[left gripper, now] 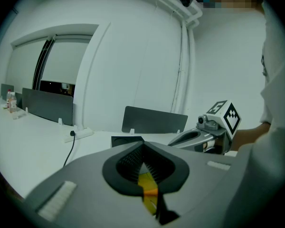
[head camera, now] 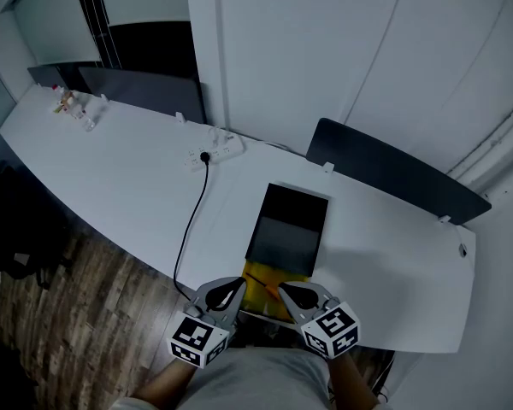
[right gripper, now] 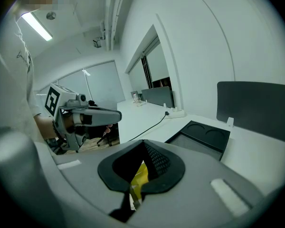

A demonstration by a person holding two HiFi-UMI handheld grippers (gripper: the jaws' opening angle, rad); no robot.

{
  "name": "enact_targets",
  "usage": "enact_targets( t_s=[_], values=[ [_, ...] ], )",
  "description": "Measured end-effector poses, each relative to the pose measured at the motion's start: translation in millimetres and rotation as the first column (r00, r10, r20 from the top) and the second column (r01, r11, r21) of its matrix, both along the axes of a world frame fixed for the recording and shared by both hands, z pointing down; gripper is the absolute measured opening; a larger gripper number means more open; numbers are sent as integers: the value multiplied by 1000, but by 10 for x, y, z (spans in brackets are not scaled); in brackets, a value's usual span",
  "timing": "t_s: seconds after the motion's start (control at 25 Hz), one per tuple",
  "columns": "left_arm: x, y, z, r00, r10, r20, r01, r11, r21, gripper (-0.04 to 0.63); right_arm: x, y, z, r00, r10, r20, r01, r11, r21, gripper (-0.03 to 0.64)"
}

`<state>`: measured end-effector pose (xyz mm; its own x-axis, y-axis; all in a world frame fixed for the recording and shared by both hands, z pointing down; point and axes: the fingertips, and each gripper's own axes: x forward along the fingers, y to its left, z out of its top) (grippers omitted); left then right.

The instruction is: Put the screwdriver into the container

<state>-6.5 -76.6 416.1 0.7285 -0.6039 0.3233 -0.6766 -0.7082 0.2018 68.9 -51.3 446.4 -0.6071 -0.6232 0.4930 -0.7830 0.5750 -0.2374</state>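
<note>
The left gripper (head camera: pixel 231 290) and the right gripper (head camera: pixel 291 295) hang shut and empty over the desk (head camera: pixel 137 195) edge, where the apparent yellow screwdriver (head camera: pixel 261 282) lies just short of the black container (head camera: pixel 288 225); a careless nudge could knock it floorward.

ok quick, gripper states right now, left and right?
Left gripper: closed, jaws together, holding nothing.
Right gripper: closed, jaws together, holding nothing.

head view looks down; gripper views share the container (head camera: pixel 288 229).
</note>
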Motion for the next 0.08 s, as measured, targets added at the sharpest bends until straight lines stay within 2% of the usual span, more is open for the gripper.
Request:
enact_targets(
  t_s=[0.08],
  values=[
    [11, 5, 0, 1000, 4, -1, -4, 1000, -2, 0, -11, 7, 1, 1000, -3, -2, 3, 1000, 0, 14]
  ],
)
